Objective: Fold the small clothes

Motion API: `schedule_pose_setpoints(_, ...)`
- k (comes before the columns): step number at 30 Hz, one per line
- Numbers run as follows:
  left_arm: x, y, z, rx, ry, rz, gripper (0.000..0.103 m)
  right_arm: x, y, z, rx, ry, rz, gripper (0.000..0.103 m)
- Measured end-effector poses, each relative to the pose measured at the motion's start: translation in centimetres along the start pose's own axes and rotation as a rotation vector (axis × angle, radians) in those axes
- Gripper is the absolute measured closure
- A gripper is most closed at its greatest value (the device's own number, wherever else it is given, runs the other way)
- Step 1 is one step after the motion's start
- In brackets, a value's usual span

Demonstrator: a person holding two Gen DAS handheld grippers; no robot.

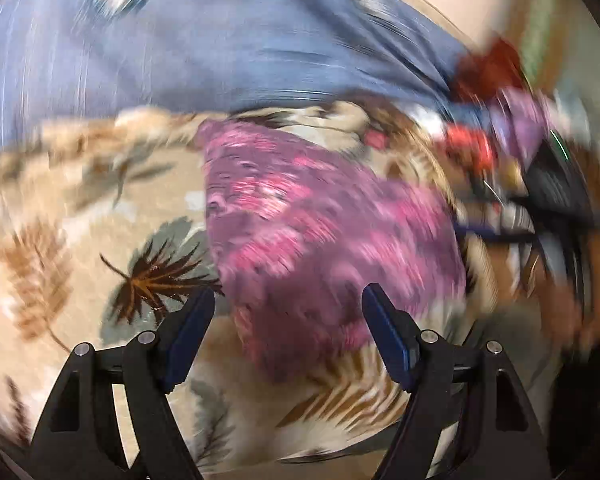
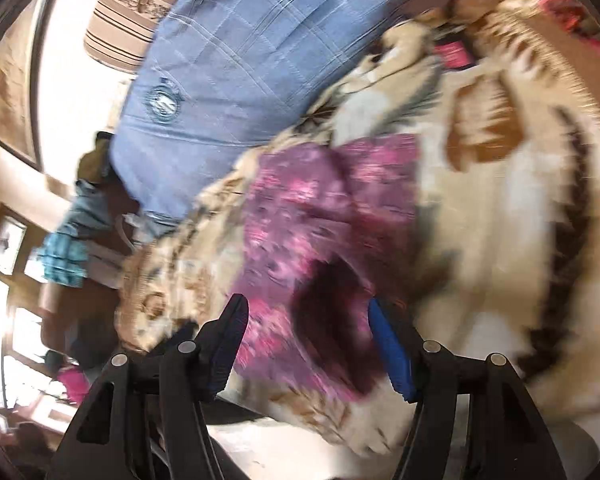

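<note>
- Both frames are motion-blurred; fine detail is unreliable.
- Left wrist view, left side: beige leaf-print blanket (image 1: pixel 60 208) fills the lower half, with a dark brown palm-like leaf print just beside the left finger tip.
- Top: blue checked cloth (image 1: pixel 220 40) lies across the far edge of the blanket, overlapping it.
- Centre: pink-purple patterned garment (image 1: pixel 320 232) lies on the blanket, ahead of the left gripper (image 1: pixel 288 300) and reaching down between its fingers.
- Left jaws: spread wide, nothing pinched; blue pads visible on both fingers.
- Right edge: smeared jumble of red, purple and black items (image 1: pixel 500 140); too blurred to identify.
- Right wrist view, far left: bright window area and a turquoise cloth (image 2: pixel 66 256), well apart from the work zone.
- Upper left: striped beige pillow (image 2: pixel 132 12), probably, with the blue checked cloth (image 2: pixel 240 60) beside it; a round emblem shows on the blue cloth.
- Centre: same garment (image 2: pixel 324 216) on the blanket (image 2: pixel 500 200), with a dark fold or opening in it just above the right gripper (image 2: pixel 308 312).
- Right jaws: also wide apart, empty; the garment's near edge sits between the finger tips, contact cannot be confirmed.
- Right side: blanket with brown and dark leaf prints, a bit of red-pink item (image 2: pixel 456 54) at its far edge.
</note>
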State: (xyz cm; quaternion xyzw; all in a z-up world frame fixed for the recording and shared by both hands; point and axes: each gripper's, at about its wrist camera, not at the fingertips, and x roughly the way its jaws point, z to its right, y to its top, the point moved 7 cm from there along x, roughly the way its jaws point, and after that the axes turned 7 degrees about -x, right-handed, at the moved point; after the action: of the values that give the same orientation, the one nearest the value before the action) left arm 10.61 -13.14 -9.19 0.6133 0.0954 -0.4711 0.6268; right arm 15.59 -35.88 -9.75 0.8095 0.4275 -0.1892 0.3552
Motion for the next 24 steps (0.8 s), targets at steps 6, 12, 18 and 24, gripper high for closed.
schedule_pose_setpoints(6, 2.5, -1.7, 5.5, 0.399, 0.157, 0.073, 0.027, 3.7, -0.3, 3.5, 0.095, -0.040, -0.019, 0.072)
schedule_pose_setpoints(12, 4.3, -0.8, 4.0, 0.423, 0.156, 0.064, 0.076, 4.1, -1.5, 4.6, 0.108, -0.072, -0.054, 0.096)
schedule_pose_setpoints(18, 2.7, -4.2, 2.4, 0.441, 0.065, -0.049, 0.088, 5.8, -2.9, 3.1, 0.023, -0.166, -0.137, 0.096)
schedule_pose_setpoints(24, -0.8, -1.4, 1.3, 0.183, -0.178, 0.005, 0.065, 4.0, -2.3, 3.5, 0.040, -0.184, -0.090, 0.063)
